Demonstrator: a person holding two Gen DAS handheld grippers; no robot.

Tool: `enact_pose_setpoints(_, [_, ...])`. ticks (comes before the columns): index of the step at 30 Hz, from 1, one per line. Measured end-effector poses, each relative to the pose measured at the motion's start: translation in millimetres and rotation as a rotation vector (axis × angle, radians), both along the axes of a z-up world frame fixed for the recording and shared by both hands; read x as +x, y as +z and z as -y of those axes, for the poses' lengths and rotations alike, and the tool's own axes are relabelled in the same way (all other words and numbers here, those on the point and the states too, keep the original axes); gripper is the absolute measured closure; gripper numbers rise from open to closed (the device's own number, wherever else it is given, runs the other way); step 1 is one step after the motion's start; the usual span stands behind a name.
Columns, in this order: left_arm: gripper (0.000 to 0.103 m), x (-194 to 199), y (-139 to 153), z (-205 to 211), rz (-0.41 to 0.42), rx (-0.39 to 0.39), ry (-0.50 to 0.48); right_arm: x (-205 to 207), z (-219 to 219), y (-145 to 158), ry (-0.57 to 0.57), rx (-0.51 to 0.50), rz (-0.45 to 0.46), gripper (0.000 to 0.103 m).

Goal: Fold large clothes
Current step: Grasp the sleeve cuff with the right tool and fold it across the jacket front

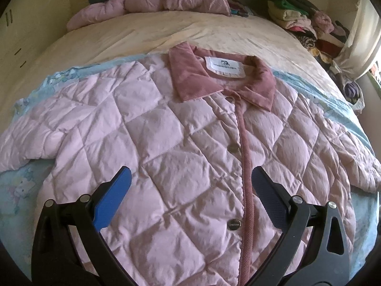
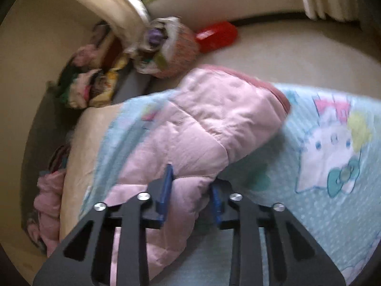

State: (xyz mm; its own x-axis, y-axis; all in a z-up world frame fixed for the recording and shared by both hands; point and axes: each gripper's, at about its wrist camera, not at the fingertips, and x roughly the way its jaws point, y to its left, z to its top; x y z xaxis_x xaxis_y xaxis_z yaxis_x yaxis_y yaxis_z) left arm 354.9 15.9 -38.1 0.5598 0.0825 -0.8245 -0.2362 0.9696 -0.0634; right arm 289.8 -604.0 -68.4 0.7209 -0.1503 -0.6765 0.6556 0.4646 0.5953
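On the bed, right claw pinches the jacket sleeve; left claw gapes wide above it.

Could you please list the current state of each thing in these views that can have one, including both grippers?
Pink quilted jacket: spread flat on the bed, front up, buttoned.
Collar: lying open, label showing.
Jacket sleeve: lying on the blue cartoon blanket, pinched near its lower part.
Left gripper: open, over the jacket front.
Right gripper: shut on the sleeve.
Second pink jacket: crumpled, unfolded.
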Motion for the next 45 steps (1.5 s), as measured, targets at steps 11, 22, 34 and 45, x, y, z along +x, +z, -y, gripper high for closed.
enact_pose_setpoints(11, [0.008,-23.2,59.7,-31.1,0.082,0.003,0.006,12.0,-96.5,140.3,0.300,-0.246,0.256,0.089])
enact_pose_setpoints(22, [0.008,-57.7,84.1,-82.6,0.160,-0.105,0.072,19.2,-227.6,212.4,0.588,-0.372,0.407,0.089])
enact_pose_setpoints(34, [0.008,-69.9,83.7,-122.6,0.236,-0.299,0.081,28.2,-346.6,213.3,0.769,-0.411,0.406,0.089])
enact_pose_setpoints(45, [0.008,-62.9,47.1,-153.9,0.219,-0.440,0.113,38.0,-449.7,141.3,0.936,-0.347,0.334,0.089])
